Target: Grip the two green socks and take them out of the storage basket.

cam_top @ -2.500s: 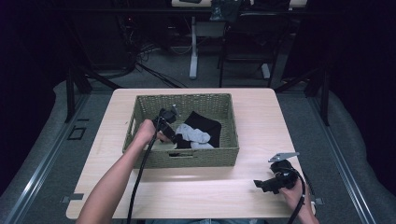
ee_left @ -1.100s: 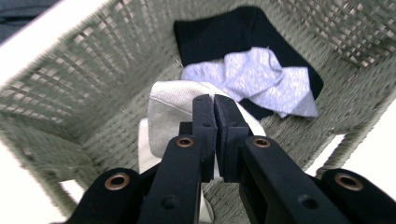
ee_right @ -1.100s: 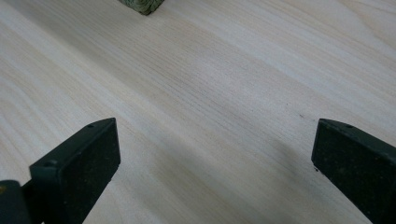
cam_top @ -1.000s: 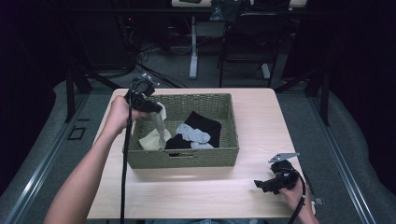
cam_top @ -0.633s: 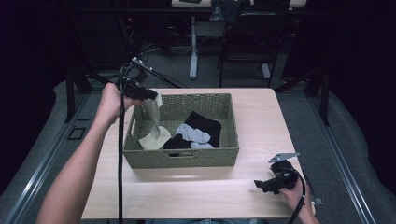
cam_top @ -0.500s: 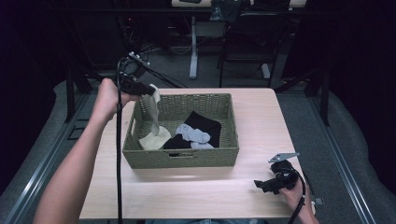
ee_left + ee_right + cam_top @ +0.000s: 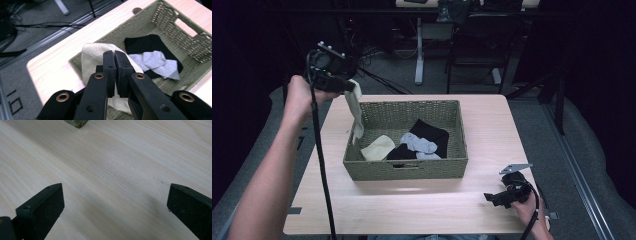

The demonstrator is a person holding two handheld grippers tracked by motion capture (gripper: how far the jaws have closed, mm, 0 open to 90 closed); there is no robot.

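Observation:
My left gripper (image 7: 348, 86) is raised above the far left corner of the woven basket (image 7: 407, 169), shut on a cream sock (image 7: 355, 112) that hangs down over the basket's left wall. In the left gripper view the jaws (image 7: 115, 57) press together on the cream sock (image 7: 91, 58). Inside the basket lie another cream piece (image 7: 378, 148), a grey sock (image 7: 421, 144) and a black sock (image 7: 433, 134). Low over the table's near right part, my right gripper (image 7: 493, 197) rests open; its jaws (image 7: 115, 197) stand wide apart over bare wood.
The basket sits mid-table on a light wooden table (image 7: 492, 125), with bare wood on every side of it. A basket corner (image 7: 77, 123) shows at the top of the right gripper view. Dark floor, cables and chair legs lie beyond the far edge.
My left hand has gone into the basket, closed on the cream sock, and risen up and to the far left with it, drawing it out. The right gripper has stayed in place.

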